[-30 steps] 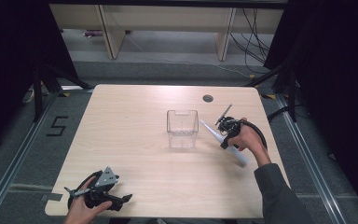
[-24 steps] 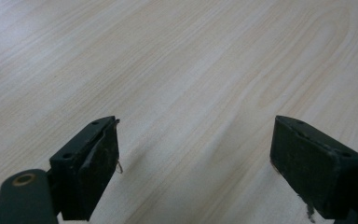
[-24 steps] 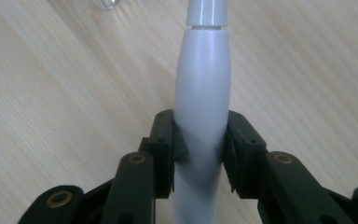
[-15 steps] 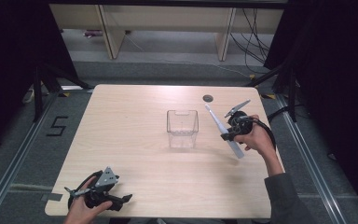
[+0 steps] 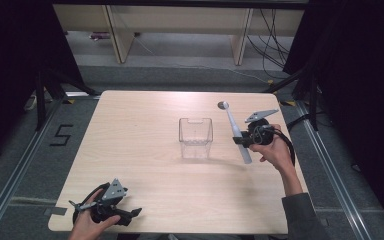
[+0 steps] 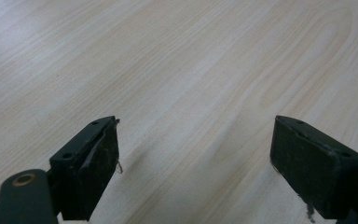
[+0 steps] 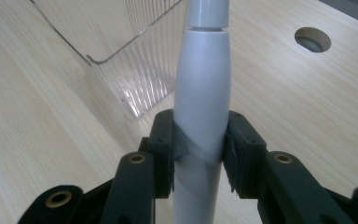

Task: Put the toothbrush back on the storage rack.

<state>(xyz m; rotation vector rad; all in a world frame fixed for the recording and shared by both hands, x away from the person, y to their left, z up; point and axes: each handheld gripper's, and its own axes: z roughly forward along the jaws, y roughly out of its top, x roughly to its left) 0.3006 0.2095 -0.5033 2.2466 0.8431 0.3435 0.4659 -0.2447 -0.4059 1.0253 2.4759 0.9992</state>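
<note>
Right gripper [image 7: 200, 154] clamped on white electric toothbrush handle [image 7: 203, 93], pads pressing both sides, handle running up between jaws. Clear plastic bin [image 5: 196, 136] just beyond jaw tips. Left gripper [image 6: 196, 158] wide apart over bare table [image 6: 177, 70].

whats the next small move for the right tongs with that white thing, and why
Probably carry the white handled tool, clamped in the right tongs, sideways over the clear container and tip it upright. It is held off the table beside the container, whose top is open.
</note>
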